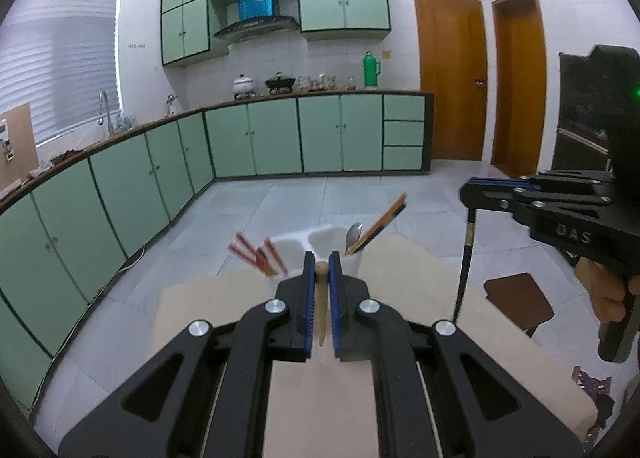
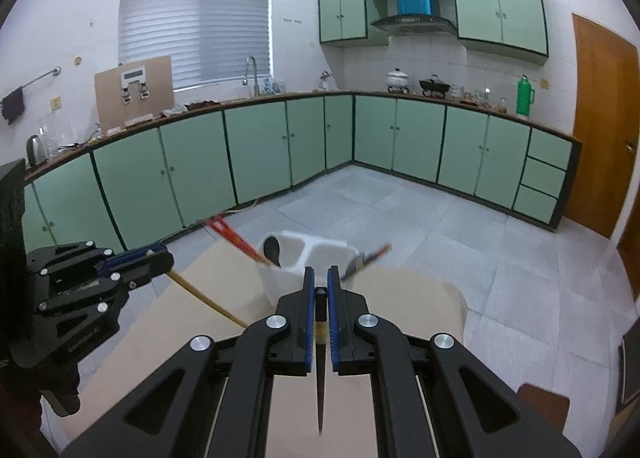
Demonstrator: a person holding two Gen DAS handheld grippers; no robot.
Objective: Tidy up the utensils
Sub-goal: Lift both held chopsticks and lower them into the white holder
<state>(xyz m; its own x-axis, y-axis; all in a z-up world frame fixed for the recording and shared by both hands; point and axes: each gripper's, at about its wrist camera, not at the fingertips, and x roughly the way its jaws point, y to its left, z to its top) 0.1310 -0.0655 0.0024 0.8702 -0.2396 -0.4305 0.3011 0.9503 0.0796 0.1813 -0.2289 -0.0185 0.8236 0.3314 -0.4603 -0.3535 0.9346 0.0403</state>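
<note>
The left gripper (image 1: 321,264) is closed on a pale wooden chopstick (image 1: 321,300). The jaws clamp the stick near its rounded upper end, and the shaft runs back down between the blue-lined fingers toward the camera. In the right wrist view the same stick slopes down from the left gripper (image 2: 162,258) over the table. A grip near one end leaves most of the length free, which suits lowering the stick tip-first into a container.

The right gripper (image 2: 321,278) is closed on a black chopstick with a pale band (image 2: 320,342). The square butt sits between the fingers and the tapered tip points back toward the camera. In the left wrist view this stick (image 1: 464,270) hangs nearly vertical below the right gripper (image 1: 470,189), well clear of the table.

The white plastic two-compartment utensil holder (image 1: 320,236) stands at the far edge of the light beige tabletop (image 1: 400,378), directly ahead of both grippers. One compartment holds red chopsticks (image 1: 256,254). The other holds a metal spoon (image 1: 354,236) and dark brown chopsticks (image 1: 380,223). A dark spoon bowl (image 2: 273,250) leans inside the compartment with the red chopsticks.

Judgement: both sticks are raised and still short of the holder, so each awaits sorting into a compartment. The compartment rims are narrow, so a swinging free end may strike the rim or the contents.
</note>
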